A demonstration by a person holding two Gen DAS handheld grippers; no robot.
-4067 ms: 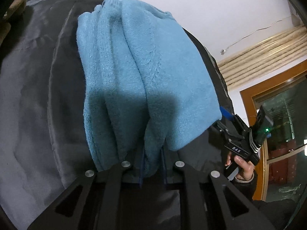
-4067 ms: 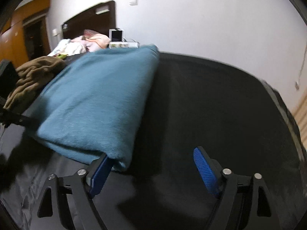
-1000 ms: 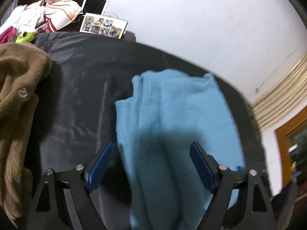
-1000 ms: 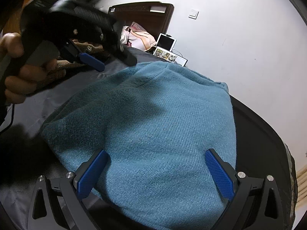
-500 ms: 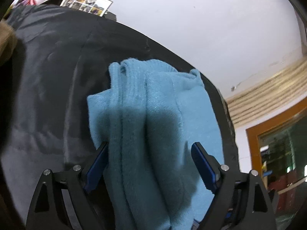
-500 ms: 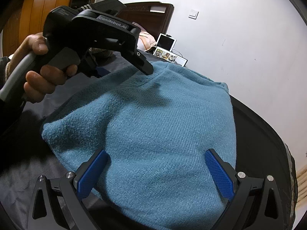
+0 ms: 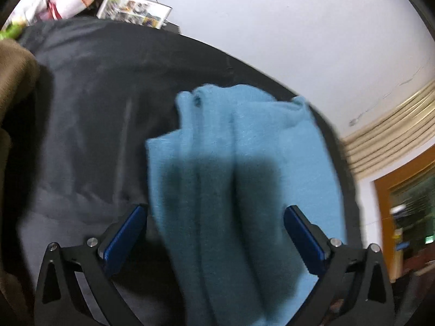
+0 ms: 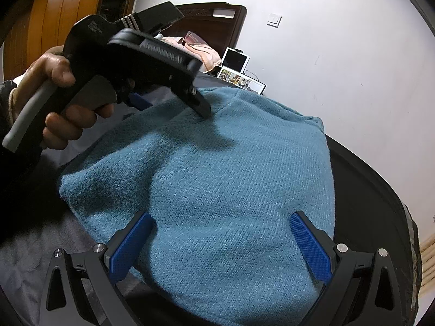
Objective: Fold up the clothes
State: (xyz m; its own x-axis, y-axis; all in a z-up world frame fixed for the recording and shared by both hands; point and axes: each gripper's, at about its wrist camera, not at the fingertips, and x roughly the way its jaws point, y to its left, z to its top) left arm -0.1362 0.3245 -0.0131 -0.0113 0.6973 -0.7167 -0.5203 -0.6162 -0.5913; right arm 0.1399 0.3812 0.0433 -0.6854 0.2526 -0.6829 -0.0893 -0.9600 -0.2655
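A folded blue knit sweater [image 7: 244, 176] lies on a black sheet [image 7: 95, 108]. My left gripper [image 7: 214, 209] hangs over its near end, and its jaws are opening wide. The sweater's folds lie between the blue pads, which do not press on them. In the right wrist view a hand holds that left gripper [image 8: 171, 106] at the far left edge of the sweater [image 8: 231, 176], one fingertip [image 8: 204, 111] down at the knit. My right gripper [image 8: 220, 217] stands open over the sweater's near edge, gripping nothing.
A brown garment [image 7: 13, 81] is heaped at the left of the sheet. Behind it a tablet [image 8: 236, 59] and a photo frame [image 7: 136, 8] lean beside pink bedding [image 8: 195, 46] and a dark headboard [image 8: 217, 19]. White wall lies beyond; wooden wardrobes [image 8: 54, 13] stand at the left.
My left gripper has dropped onto the sweater's far left edge and its jaws have spread wider. The right gripper and the sweater have stayed put.
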